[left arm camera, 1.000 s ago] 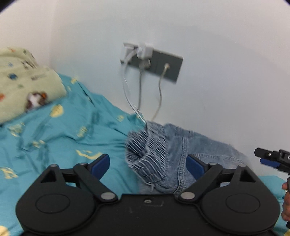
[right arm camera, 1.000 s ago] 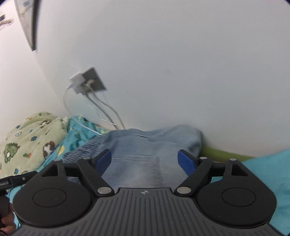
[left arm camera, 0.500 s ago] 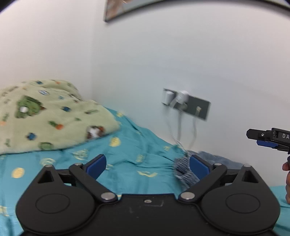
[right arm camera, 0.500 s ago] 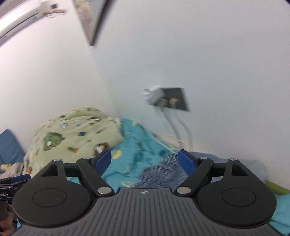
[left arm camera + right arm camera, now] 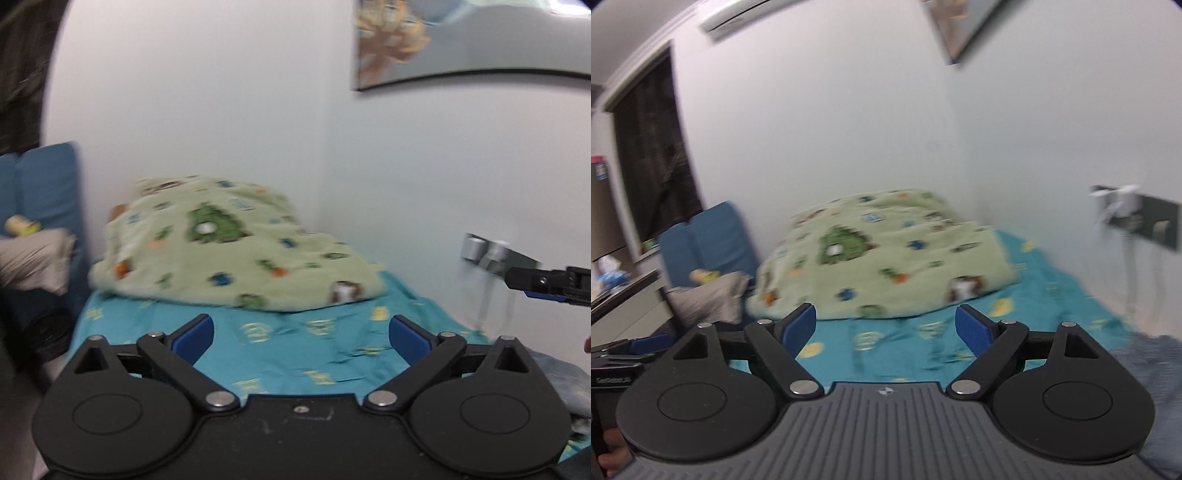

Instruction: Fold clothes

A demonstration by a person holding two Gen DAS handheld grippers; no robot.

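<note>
Our left gripper (image 5: pixel 301 334) stands with its jaws spread wide and nothing between them but open air over the sheet; the last two readings of its opening are near level, so we treat it as simply open. Our right gripper (image 5: pixel 885 326) is likewise spread, a little less wide, and holds nothing. Its tip also shows at the right edge of the left wrist view, reaching in before the wall socket (image 5: pixel 1152 221).

Beyond both sets of jaws lies the teal bedsheet (image 5: pixel 295 354), and past that a green patterned blanket (image 5: pixel 236 247) heaped against the wall in the corner. A blue cushion (image 5: pixel 705 243) stands left of it.

The jeans (image 5: pixel 1148 373), the piece we are folding, lie low at the right edge of both views, near the wall below the socket, well off the line either gripper points along. Both pictures are blurred, so we cannot tell how the denim is lying.

We judge that the hands are between folds. To do the next step well we should turn both grippers back down toward the jeans, pick two matching corners or a hem, and close only once the cloth sits fully between the pads.
</note>
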